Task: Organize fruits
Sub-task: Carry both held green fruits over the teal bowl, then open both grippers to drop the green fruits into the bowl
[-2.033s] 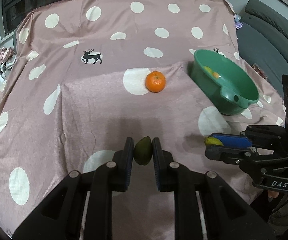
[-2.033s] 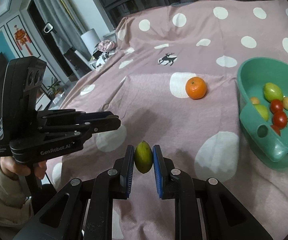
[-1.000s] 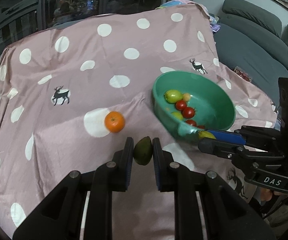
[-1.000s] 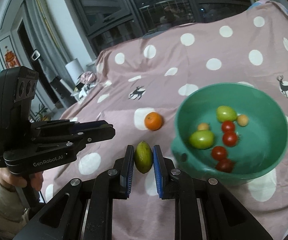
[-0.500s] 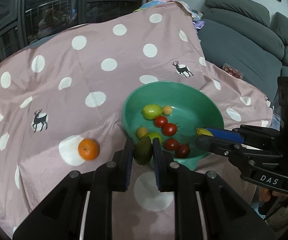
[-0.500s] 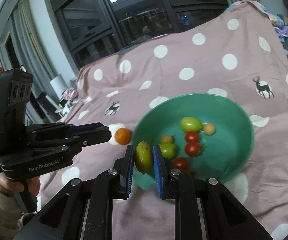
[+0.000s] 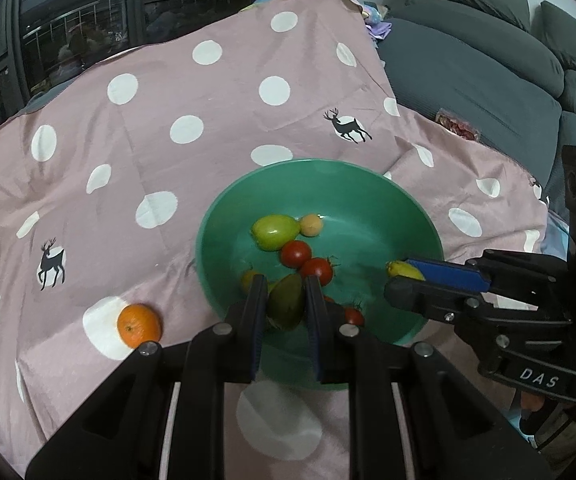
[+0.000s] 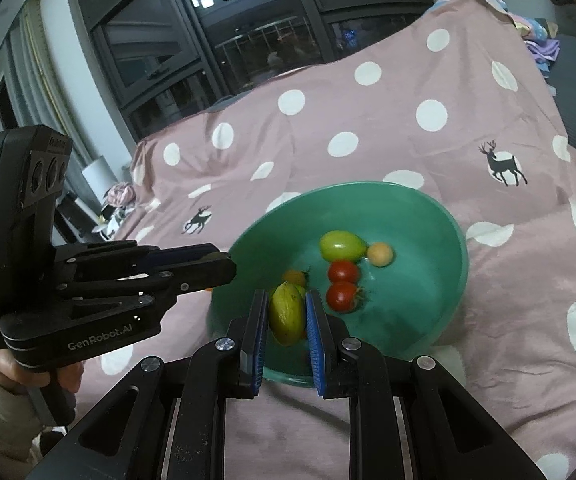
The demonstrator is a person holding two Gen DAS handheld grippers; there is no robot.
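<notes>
Over the near rim of the green bowl (image 7: 223, 208), the left tool (image 7: 284, 300) stays clenched on a dark green fruit (image 7: 285, 306), and the right tool (image 8: 285, 314) on a yellow-green fruit (image 8: 285, 314). Two seconds ago both hung above bare spotted cloth (image 7: 207, 120), short of the bowl. On the surface, the orange (image 7: 139, 326) lies left of the bowl; tomatoes (image 8: 343, 272) sit inside it.

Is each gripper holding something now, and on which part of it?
Yes. The left gripper clamps a dark green fruit by its sides; the right gripper clamps a yellow-green fruit likewise.
</notes>
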